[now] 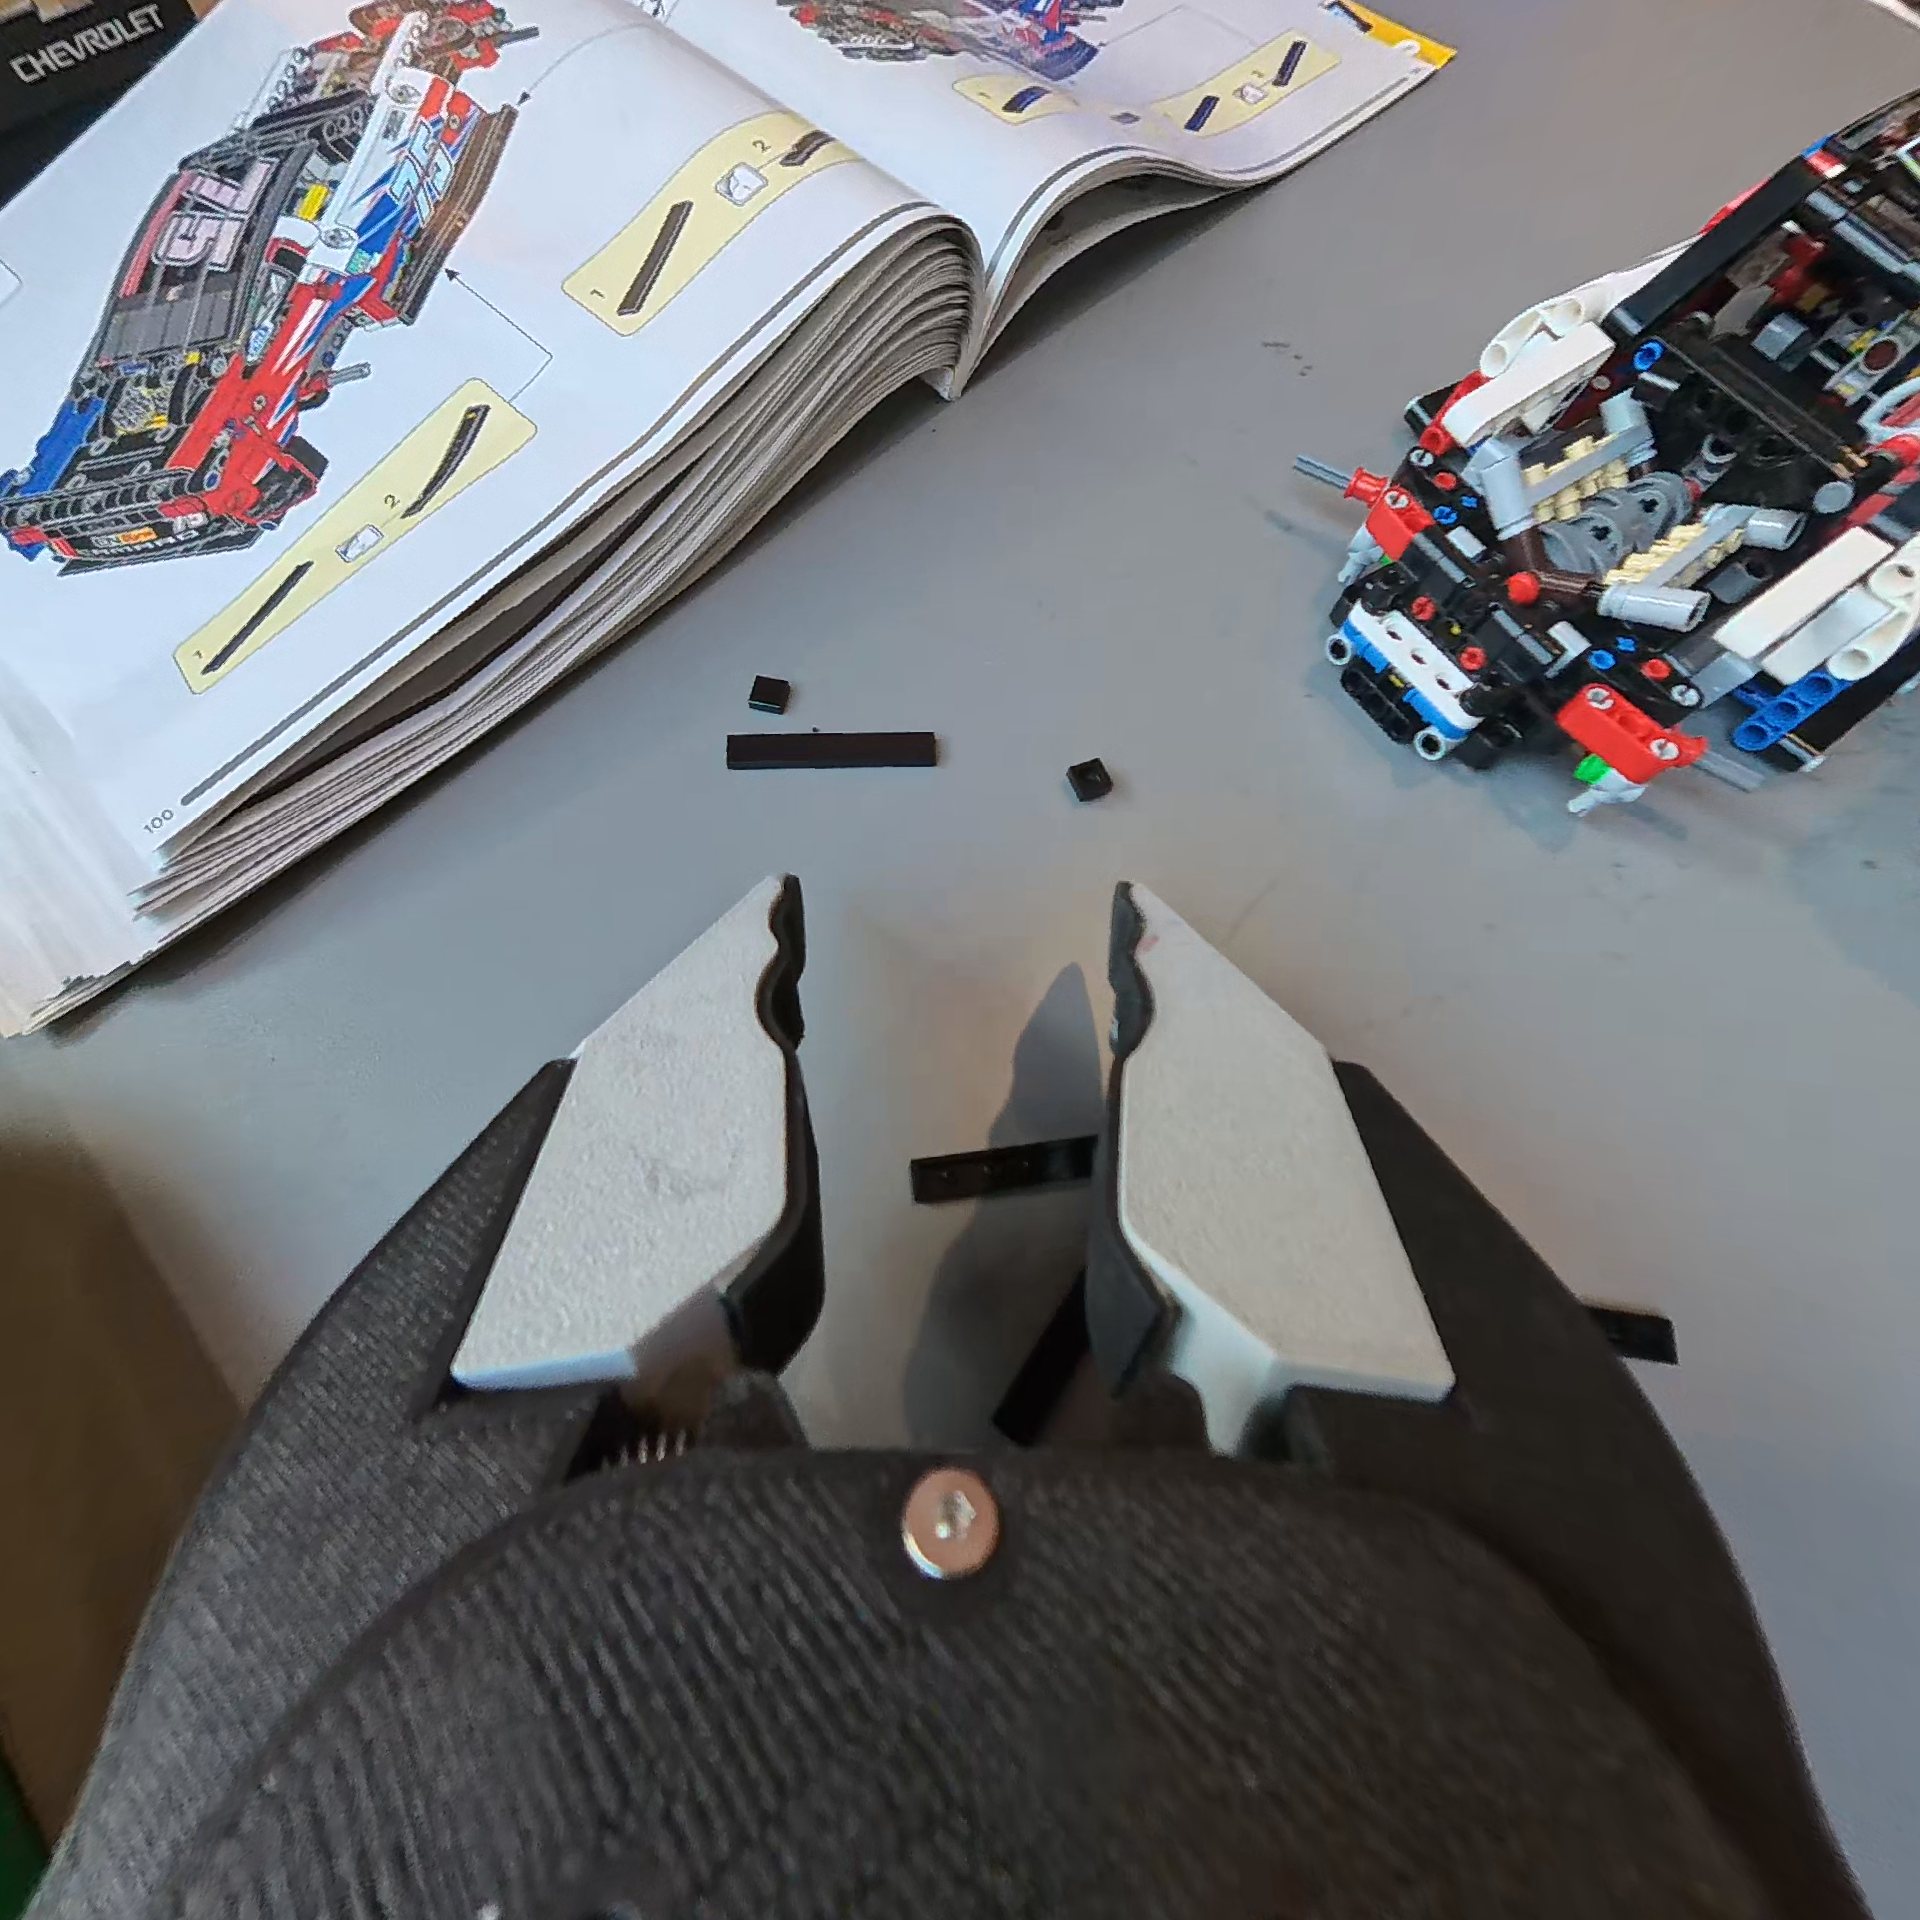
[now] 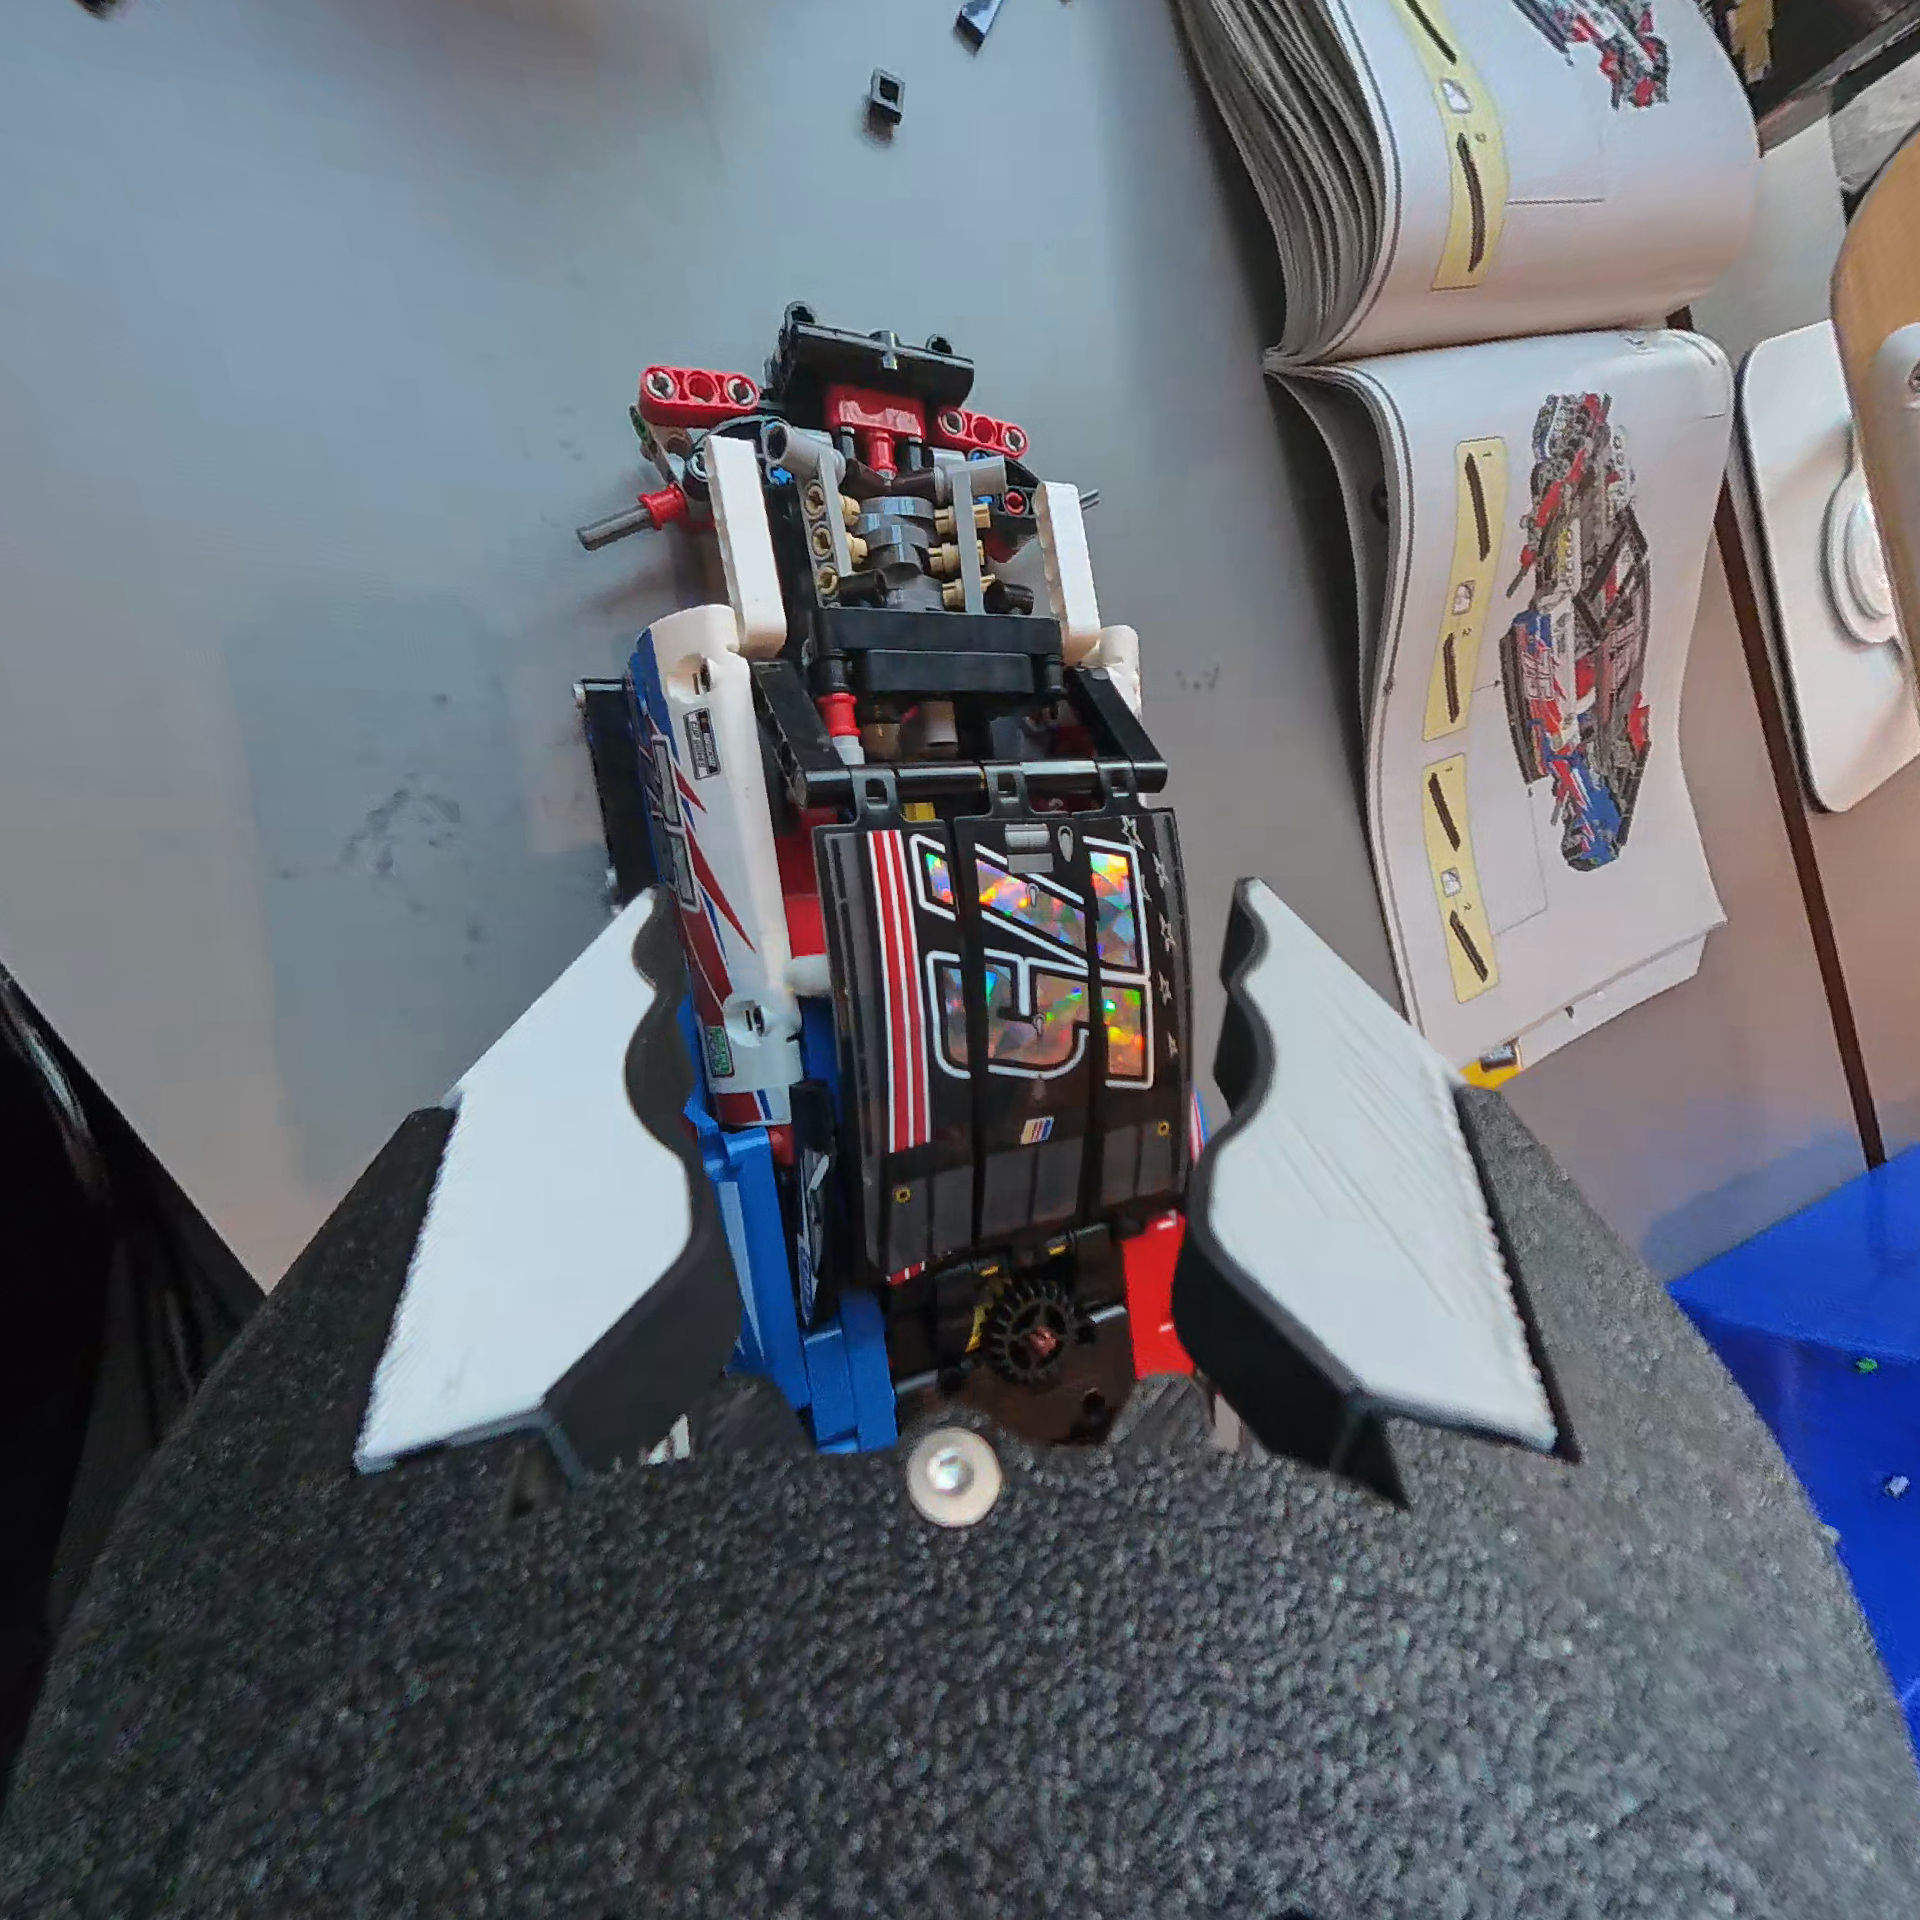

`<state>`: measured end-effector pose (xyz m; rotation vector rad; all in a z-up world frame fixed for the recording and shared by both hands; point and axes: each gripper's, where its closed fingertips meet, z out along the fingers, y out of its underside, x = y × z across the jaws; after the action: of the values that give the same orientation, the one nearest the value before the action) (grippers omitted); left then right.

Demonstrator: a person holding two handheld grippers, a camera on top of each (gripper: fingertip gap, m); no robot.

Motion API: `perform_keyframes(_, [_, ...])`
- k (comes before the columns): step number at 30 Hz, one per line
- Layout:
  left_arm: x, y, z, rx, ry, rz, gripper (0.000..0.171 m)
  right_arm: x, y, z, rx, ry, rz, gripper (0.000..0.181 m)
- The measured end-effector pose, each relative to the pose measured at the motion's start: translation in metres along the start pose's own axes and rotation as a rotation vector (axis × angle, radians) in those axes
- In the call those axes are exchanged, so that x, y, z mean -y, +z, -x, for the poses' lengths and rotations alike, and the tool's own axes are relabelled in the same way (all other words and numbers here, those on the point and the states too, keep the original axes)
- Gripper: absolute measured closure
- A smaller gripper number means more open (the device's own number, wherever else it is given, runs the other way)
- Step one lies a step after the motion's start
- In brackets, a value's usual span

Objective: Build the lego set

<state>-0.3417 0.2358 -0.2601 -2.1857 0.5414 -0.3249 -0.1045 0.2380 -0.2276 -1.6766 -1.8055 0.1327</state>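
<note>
The partly built lego car (image 2: 966, 727) lies on the grey table (image 2: 312, 416), nose pointing away; it also shows at the right of the left wrist view (image 1: 1662, 540). My right gripper (image 2: 945, 925) straddles the car's rear, its pads against both sides. My left gripper (image 1: 956, 899) is open and empty, low over the table. A long black tile (image 1: 831, 750) and two small black square pieces (image 1: 769, 694) (image 1: 1088, 779) lie just beyond its tips. Another black strip (image 1: 1003, 1169) lies under the gap between its fingers.
The open instruction booklet (image 1: 468, 364) lies at the far left of the left wrist view and at the right of the right wrist view (image 2: 1538, 675). A black strip (image 1: 1642, 1335) pokes out beside the left gripper's right finger. A blue bin (image 2: 1808, 1351) stands at the right. The gap from one gripper's tips to the other's is roughly 25 cm. My left gripper is the nearer one to the long black tile (image 1: 831, 750): about 4 cm, against 25 cm.
</note>
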Motion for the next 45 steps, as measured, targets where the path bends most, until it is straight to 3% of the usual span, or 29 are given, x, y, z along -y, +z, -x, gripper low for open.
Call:
perform_keyframes(5, [0.000,0.000,0.000,0.000,0.003,0.001,0.116,-0.006,-0.010,-0.008,-0.002,0.034,-0.014,0.081])
perform_keyframes(9, [0.003,-0.002,0.000,0.003,0.013,-0.012,0.118,-0.016,-0.024,-0.007,0.088,0.116,-0.049,0.085])
perform_keyframes(12, [0.013,-0.008,0.003,0.052,0.045,-0.061,0.125,-0.024,-0.045,-0.018,0.113,0.190,-0.110,0.093])
perform_keyframes(15, [0.022,-0.010,-0.003,0.081,0.063,-0.096,0.121,-0.048,-0.065,-0.038,0.125,0.270,-0.148,0.105])
perform_keyframes(18, [0.034,-0.014,-0.050,0.002,0.138,-0.046,0.111,-0.082,-0.076,-0.053,0.192,0.361,-0.147,0.103])
perform_keyframes(22, [0.047,-0.014,-0.147,-0.158,0.260,0.010,0.095,-0.109,-0.075,-0.058,0.329,0.402,-0.192,0.105])
perform_keyframes(25, [0.042,0.006,-0.180,-0.087,0.324,0.070,0.093,-0.116,-0.064,-0.053,0.454,0.384,-0.209,0.103])
perform_keyframes(31, [0.038,0.037,-0.178,0.134,0.304,0.121,0.089,-0.123,-0.034,-0.040,0.603,0.301,-0.159,0.097])
perform_keyframes(35, [0.035,0.051,-0.175,0.197,0.332,0.155,0.090,-0.121,-0.030,-0.026,0.730,0.277,-0.175,0.098])
perform_keyframes(37, [0.034,0.058,-0.172,0.234,0.367,0.177,0.094,-0.122,-0.034,-0.015,0.793,0.252,-0.176,0.086])
perform_keyframes(39, [0.036,0.061,-0.177,0.219,0.392,0.179,0.095,-0.123,-0.039,-0.008,0.809,0.239,-0.183,0.073])
perform_keyframes(45, [0.046,0.070,-0.193,0.185,0.540,0.223,0.091,-0.139,-0.065,0.026,0.795,0.186,-0.166,0.077])
